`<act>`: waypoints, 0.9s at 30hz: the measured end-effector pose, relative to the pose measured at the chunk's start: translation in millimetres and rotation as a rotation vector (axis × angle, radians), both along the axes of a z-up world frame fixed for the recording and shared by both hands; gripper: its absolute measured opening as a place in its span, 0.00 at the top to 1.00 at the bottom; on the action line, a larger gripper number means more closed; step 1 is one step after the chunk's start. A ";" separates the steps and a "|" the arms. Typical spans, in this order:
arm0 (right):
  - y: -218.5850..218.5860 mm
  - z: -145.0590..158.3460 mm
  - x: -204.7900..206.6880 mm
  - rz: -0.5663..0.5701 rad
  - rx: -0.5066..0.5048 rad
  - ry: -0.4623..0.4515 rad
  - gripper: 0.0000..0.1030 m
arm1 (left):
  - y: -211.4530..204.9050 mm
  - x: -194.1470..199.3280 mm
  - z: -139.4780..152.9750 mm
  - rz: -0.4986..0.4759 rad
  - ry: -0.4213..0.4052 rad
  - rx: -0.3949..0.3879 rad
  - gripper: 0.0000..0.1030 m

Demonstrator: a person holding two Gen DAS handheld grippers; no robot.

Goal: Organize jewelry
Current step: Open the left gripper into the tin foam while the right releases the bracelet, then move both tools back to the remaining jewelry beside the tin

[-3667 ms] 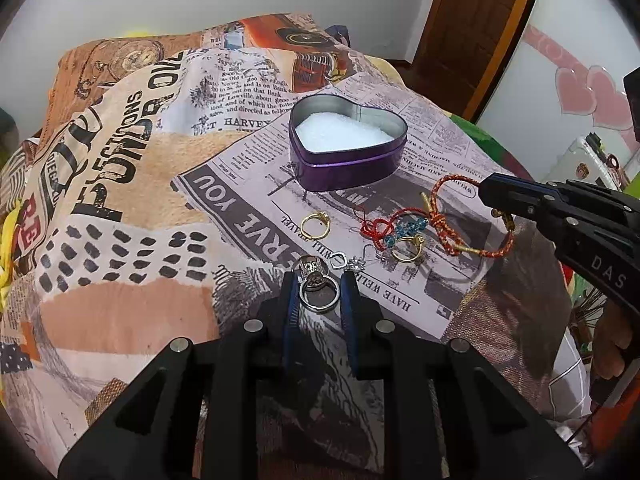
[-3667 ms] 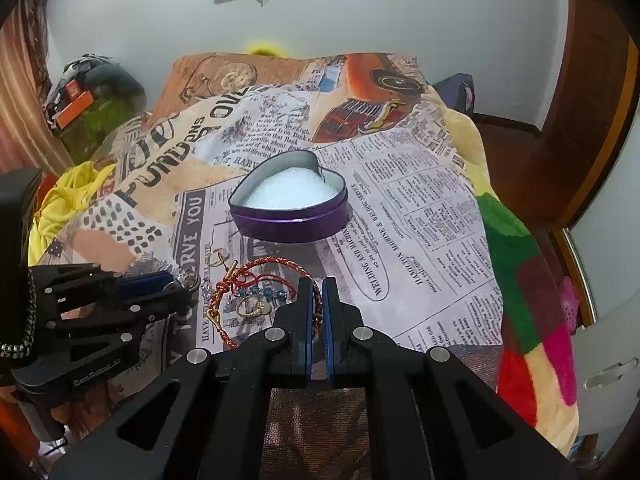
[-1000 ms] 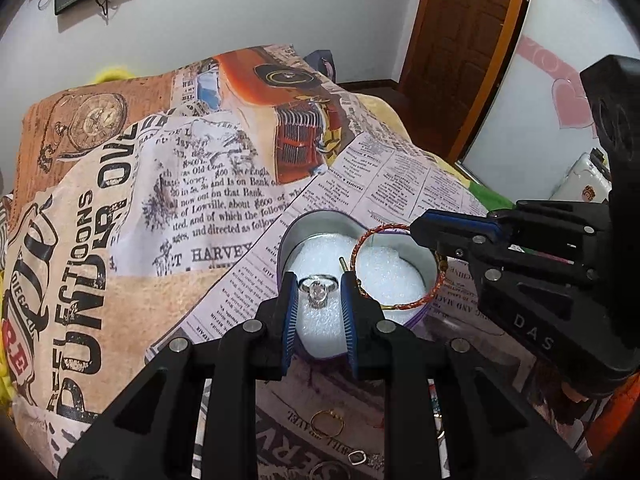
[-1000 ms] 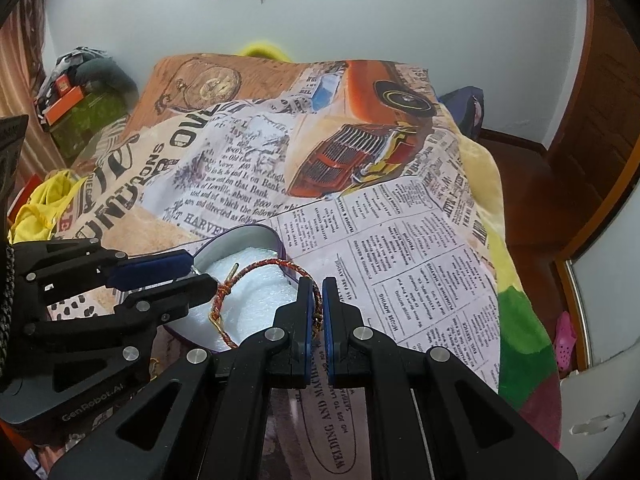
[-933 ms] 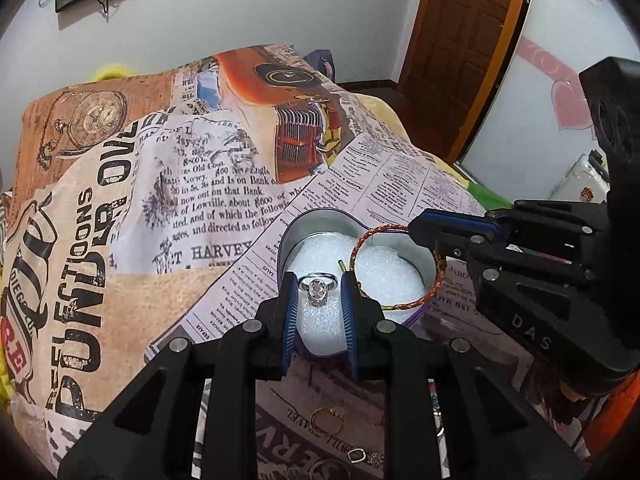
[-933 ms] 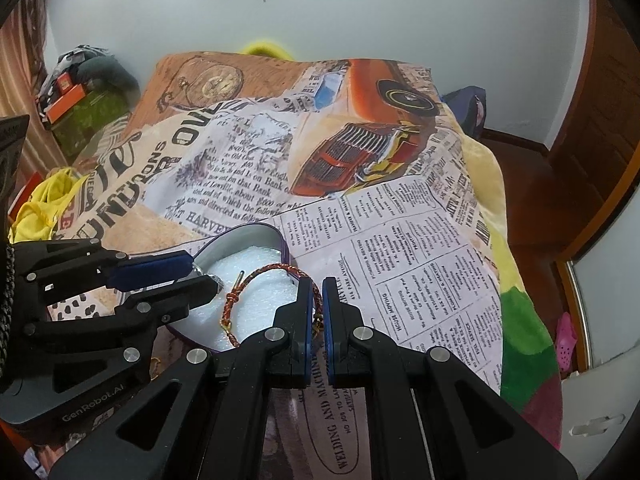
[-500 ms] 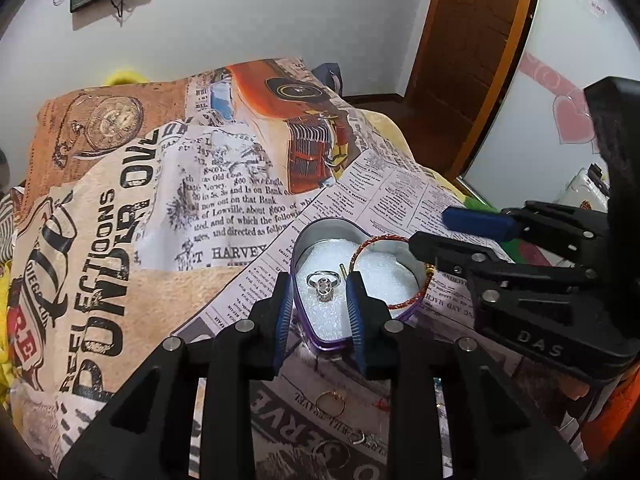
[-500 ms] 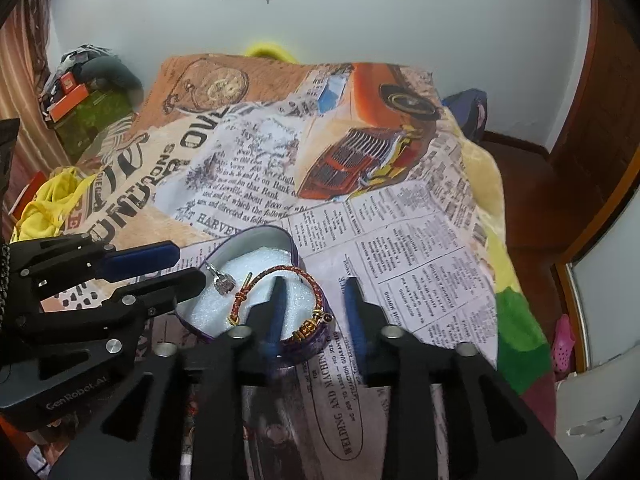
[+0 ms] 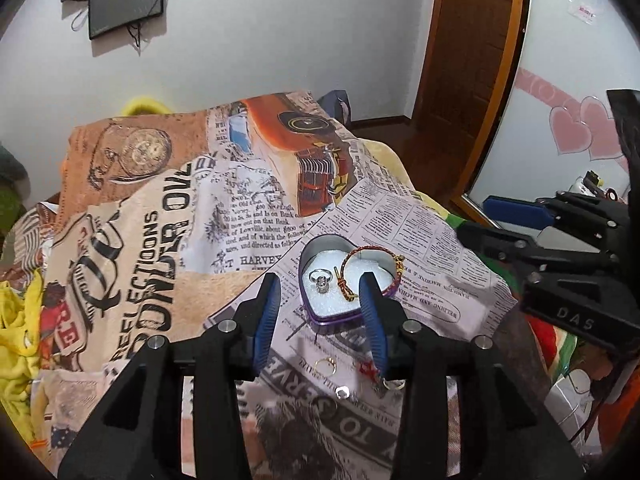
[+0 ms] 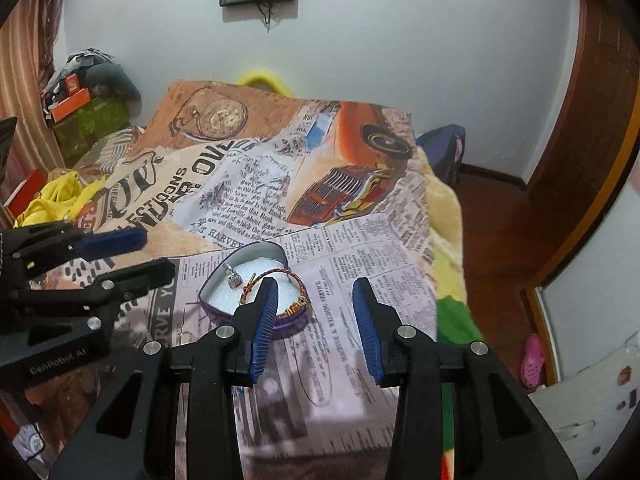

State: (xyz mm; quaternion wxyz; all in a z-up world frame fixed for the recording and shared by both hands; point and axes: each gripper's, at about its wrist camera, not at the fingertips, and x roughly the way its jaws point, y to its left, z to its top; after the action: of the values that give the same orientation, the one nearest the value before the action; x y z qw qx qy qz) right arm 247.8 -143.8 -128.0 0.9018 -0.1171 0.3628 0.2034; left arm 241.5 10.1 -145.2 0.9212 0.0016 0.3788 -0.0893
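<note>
Task partly complete. Two pieces had been placed in the tin: a silver ring lay on the white padding in its left lobe, and a red-and-gold bracelet sat to the ring's right, one side propped over the tin's right rim. The tin, heart-shaped with purple walls, stood on the bed, on the newsprint blanket. Left to gather, as judged from the left wrist view: a gold ring, a red charm, a second gold ring and a small silver piece, all on the blanket nearer the camera than the tin. The left gripper and right gripper were each seen with jaws spread wide and nothing held, above the tin.
</note>
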 end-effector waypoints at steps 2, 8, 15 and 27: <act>-2.9 4.8 -5.8 -0.001 -0.007 -0.011 0.66 | 1.0 -7.9 4.2 0.007 -0.004 0.001 0.61; -10.3 12.4 -22.8 -0.001 -0.023 -0.030 0.62 | 4.2 -24.4 7.8 0.027 -0.003 0.005 0.61; -12.9 3.2 -36.3 -0.003 -0.038 -0.013 0.60 | 12.6 -38.8 0.0 0.053 0.020 0.022 0.61; -13.9 -28.3 -40.3 0.011 -0.060 0.061 0.60 | 16.4 -38.8 -43.7 0.058 0.133 0.034 0.61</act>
State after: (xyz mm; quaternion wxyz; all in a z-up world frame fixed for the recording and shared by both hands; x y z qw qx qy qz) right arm 207.5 -157.7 -156.3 0.8853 -0.1397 0.3953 0.2010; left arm 202.6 26.4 -189.0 0.8960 0.0002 0.4404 -0.0562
